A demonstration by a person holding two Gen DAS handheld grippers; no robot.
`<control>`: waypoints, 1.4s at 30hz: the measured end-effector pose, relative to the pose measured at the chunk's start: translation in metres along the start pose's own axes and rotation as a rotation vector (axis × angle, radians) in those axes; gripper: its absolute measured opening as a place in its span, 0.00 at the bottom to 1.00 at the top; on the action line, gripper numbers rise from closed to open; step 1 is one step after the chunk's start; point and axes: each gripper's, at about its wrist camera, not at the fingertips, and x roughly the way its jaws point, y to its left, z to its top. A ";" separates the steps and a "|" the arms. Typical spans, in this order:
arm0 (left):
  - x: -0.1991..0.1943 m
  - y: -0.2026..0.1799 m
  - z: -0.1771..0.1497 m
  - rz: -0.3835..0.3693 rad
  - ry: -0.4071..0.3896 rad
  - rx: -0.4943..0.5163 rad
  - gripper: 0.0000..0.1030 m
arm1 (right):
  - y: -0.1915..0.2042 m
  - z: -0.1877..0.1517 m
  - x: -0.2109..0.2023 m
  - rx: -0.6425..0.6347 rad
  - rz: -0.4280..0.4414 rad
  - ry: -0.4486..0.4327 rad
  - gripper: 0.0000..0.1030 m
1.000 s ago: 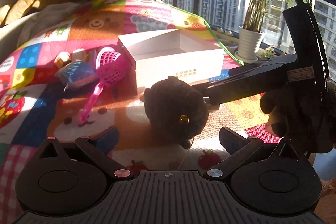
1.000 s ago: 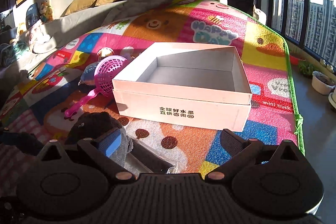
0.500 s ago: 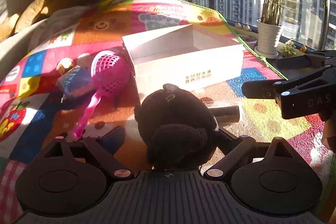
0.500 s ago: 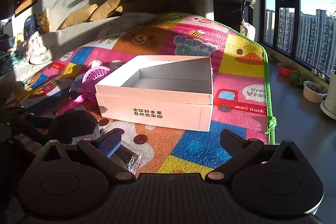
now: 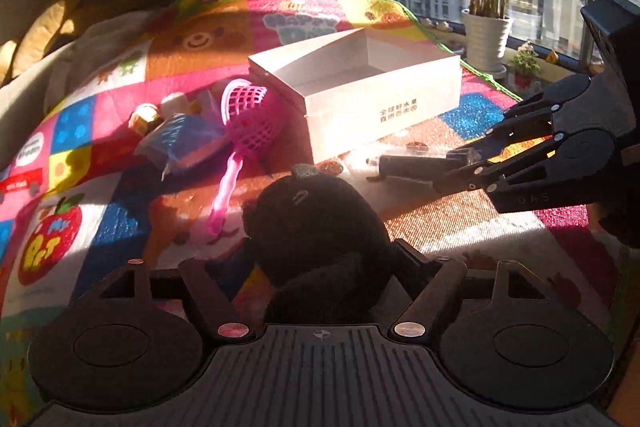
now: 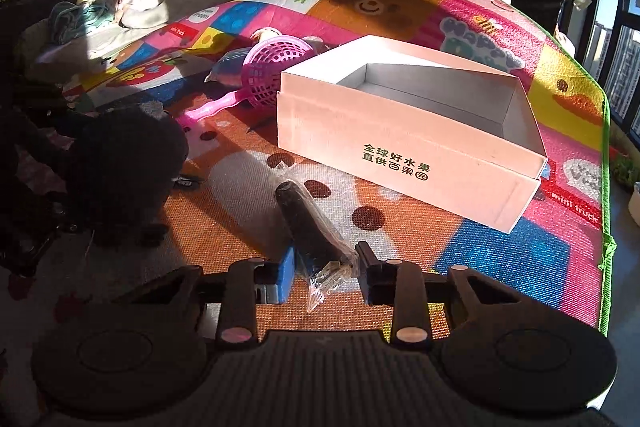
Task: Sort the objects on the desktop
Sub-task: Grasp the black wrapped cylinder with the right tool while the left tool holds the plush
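My left gripper [image 5: 320, 267] is shut on a black plush toy [image 5: 320, 223], which also shows at the left of the right wrist view [image 6: 128, 155]. My right gripper [image 6: 326, 263] is closed around the near end of a black stick-shaped item in clear wrap [image 6: 308, 223]; it lies on the colourful mat. In the left wrist view the right gripper [image 5: 460, 167] holds that wrapped item [image 5: 408, 163]. An open white cardboard box [image 6: 420, 163] stands empty on the mat beyond both [image 5: 384, 103].
A pink mesh scoop [image 5: 248, 123], a blue packet [image 5: 180, 143] and a small gold item [image 5: 142, 119] lie left of the box. The play mat [image 6: 520, 251] ends at a green edge on the right. A potted plant [image 5: 486, 39] stands by the window.
My left gripper has closed on the black plush toy and drawn it in. My right gripper has moved down to the wrapped black item and closed on it.
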 end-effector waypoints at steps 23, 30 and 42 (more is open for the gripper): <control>-0.012 0.014 -0.008 0.164 -0.050 -0.075 1.00 | -0.023 -0.002 -0.021 0.058 -0.110 -0.073 1.00; -0.009 0.014 -0.003 0.008 -0.039 -0.177 1.00 | -0.025 0.002 0.008 0.153 -0.100 -0.009 1.00; 0.014 -0.005 0.007 0.075 -0.048 -0.205 1.00 | -0.020 -0.007 -0.004 0.162 -0.088 0.002 0.84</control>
